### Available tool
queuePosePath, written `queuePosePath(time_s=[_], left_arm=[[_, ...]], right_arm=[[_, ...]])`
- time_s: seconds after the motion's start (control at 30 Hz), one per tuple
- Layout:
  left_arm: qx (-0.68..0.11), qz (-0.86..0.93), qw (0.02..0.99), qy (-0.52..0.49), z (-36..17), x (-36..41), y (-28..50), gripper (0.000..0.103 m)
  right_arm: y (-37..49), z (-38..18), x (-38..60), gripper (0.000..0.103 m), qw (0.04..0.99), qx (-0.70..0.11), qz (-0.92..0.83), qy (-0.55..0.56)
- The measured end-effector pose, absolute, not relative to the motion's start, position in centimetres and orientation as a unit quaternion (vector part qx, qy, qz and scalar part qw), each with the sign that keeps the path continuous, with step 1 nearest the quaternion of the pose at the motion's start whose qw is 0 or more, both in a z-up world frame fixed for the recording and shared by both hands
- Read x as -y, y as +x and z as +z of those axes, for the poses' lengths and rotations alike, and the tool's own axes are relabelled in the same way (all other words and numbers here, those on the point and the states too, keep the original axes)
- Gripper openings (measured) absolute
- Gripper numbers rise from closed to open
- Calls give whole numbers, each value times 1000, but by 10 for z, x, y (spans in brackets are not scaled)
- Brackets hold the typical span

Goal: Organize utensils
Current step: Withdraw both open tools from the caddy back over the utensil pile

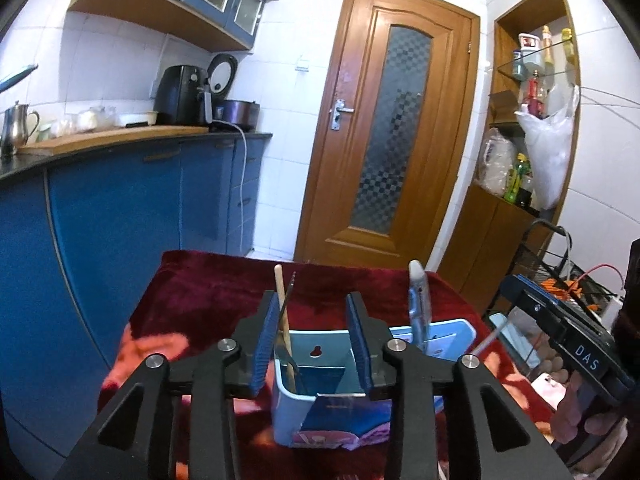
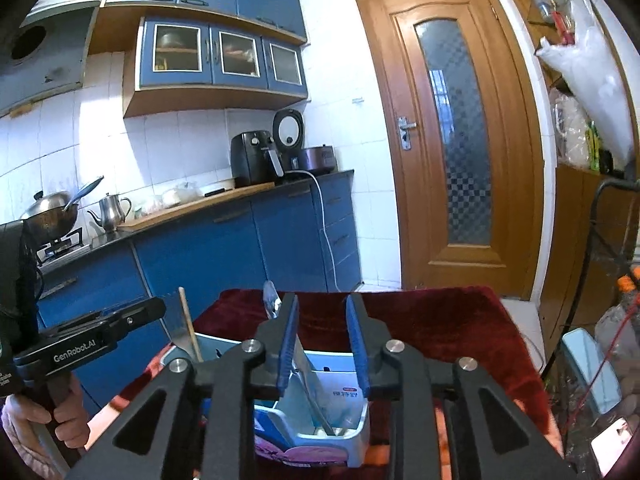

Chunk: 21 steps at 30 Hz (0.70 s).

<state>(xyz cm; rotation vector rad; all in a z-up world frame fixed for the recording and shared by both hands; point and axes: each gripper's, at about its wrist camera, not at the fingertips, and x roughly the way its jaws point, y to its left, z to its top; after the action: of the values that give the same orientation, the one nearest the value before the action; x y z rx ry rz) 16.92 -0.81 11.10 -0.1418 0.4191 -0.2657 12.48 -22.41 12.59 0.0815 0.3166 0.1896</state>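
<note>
Pale blue plastic forms the utensil holder point(image 1: 298, 404), which stands on your bench point(image 1: 208, 300) under a dark red velvet cloth point(image 2: 440, 320). In the left wrist view the holder sits at 6 o'clock, just ahead of your left gripper point(image 1: 314, 344), whose blue-padded fingers point(image 1: 265, 344) stand apart with nothing between them. A wooden chopstick point(image 1: 283, 312) and a thin dark utensil point(image 1: 289, 300) lean upright together in the compartment at the holder's 9 o'clock side; you cannot tell which kind the dark one is. A light-coloured spoon point(image 1: 418, 300) stands upright in the compartment toward 3 o'clock.

In the right wrist view your right gripper point(image 2: 322, 344) hovers over that same holder point(image 2: 344, 436), its fingers point(image 2: 289, 344) likewise spread and empty. The spoon point(image 2: 271, 304) rises just beside the left finger, at 11 o'clock from the gap; whether it touches the pad you cannot tell. The chopstick point(image 2: 190, 328) leans at 9 o'clock.

Your left hand point(image 2: 60, 412) shows at 8 o'clock, wrapped around the other gripper's handle. A wooden door point(image 1: 384, 140) stands at 12 o'clock beyond the bench, with blue cabinets point(image 1: 120, 216) at 9 o'clock.
</note>
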Motion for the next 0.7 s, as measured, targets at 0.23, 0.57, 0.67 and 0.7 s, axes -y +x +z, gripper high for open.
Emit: queuePosePath(time_s=[0.23,0.57,0.67,0.7], left_arm=[[-210,-136,965,-79,128,0,138,36],[-235,-137,959,-73,136,-6,92,36],[-247,-139,956,-70,133,-6,82,37],[-250,-140,955,-69,132,-6,79,37]], right_arm=[[95,148,219,28,982,-156,95,42],[51,157,209,28,975,-191,103,50],[40,151,208,28,971,-209,104,48],[37,149,207,28,970,-213,104,48]])
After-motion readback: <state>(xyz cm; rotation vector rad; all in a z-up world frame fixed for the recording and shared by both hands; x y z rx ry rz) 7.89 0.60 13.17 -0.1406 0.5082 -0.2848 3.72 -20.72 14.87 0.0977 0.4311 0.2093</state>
